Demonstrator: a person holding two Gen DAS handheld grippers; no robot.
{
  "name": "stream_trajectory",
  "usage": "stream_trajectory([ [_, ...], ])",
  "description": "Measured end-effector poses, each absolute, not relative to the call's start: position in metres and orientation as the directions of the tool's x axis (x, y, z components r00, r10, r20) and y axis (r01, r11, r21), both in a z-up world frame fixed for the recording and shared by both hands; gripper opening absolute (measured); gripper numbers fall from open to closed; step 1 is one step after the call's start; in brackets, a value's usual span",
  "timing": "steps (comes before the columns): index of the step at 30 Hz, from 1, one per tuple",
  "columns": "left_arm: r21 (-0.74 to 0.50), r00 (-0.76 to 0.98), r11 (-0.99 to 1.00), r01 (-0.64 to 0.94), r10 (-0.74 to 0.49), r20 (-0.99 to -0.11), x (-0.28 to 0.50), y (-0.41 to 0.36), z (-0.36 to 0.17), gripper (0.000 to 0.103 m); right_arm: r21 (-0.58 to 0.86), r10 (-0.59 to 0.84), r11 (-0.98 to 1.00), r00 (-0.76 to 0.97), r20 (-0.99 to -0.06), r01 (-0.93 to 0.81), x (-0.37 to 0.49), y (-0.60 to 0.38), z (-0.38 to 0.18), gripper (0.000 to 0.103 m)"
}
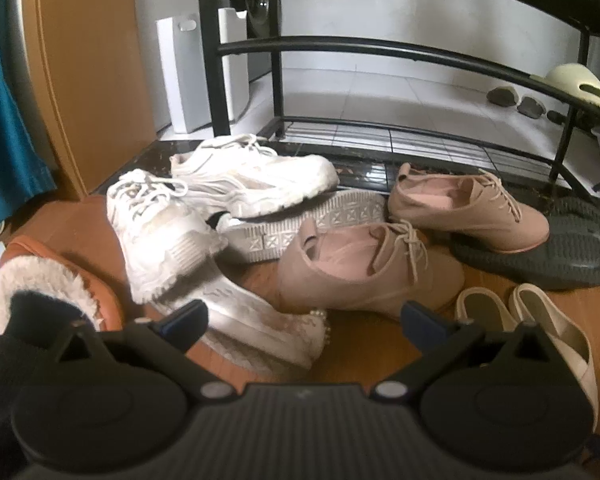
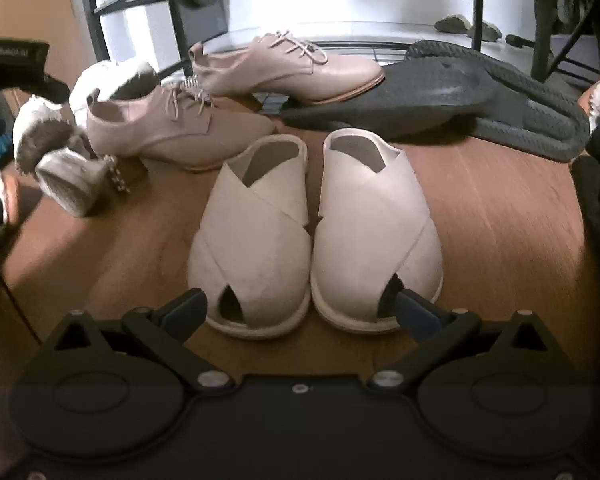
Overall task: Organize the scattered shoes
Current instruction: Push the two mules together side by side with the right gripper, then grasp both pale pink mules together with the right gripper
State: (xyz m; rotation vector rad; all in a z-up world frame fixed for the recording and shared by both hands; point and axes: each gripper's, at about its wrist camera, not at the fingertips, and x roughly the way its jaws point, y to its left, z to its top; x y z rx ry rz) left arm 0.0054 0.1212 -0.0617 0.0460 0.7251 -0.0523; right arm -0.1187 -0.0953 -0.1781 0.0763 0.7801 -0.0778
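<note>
wood floor (image 2: 500, 220) by black shoe rack (image 1: 380, 50). right gripper (image 2: 300, 306) spread wide around cream slippers (image 2: 316, 236) just before pink oxfords (image 2: 180, 132), pads clear; next: squeeze pair. left gripper (image 1: 304, 322) empty, agape.

Shoes (image 2: 256, 236) on wooden floor (image 2: 480, 216)
</note>
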Motion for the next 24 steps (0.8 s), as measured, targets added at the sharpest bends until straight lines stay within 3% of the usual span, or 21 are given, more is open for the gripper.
stream_trajectory([
  [11,0.020,0.737,0.998,0.063,-0.033,-0.675,0.008,0.121,-0.066,0.102,0.011,-0.070,0.994,0.707,-0.703,0.108,-0.109,-0.093,-0.189,0.087],
  [16,0.019,0.734,0.998,0.061,-0.032,-0.678,0.008,0.121,-0.066,0.102,-0.024,-0.093,0.994,0.716,-0.692,0.106,-0.102,-0.086,-0.195,0.094],
  [19,0.021,0.734,0.998,0.061,-0.031,-0.678,0.009,0.121,-0.066,0.103,-0.020,-0.102,0.992,0.714,-0.693,0.122,-0.097,-0.087,-0.198,0.103],
  [21,0.022,0.733,0.998,0.062,-0.030,-0.680,0.009,0.120,-0.067,0.103,-0.014,-0.099,0.992,0.717,-0.690,0.124,-0.097,-0.087,-0.198,0.100],
  [22,0.022,0.731,0.998,0.061,-0.030,-0.681,0.008,0.120,-0.067,0.103,-0.010,-0.093,0.993,0.719,-0.689,0.119,-0.097,-0.087,-0.196,0.088],
  [24,0.020,0.731,0.998,0.059,-0.030,-0.682,0.009,0.121,-0.067,0.103,0.019,-0.067,0.994,0.717,-0.694,0.111,-0.098,-0.090,-0.191,0.081],
])
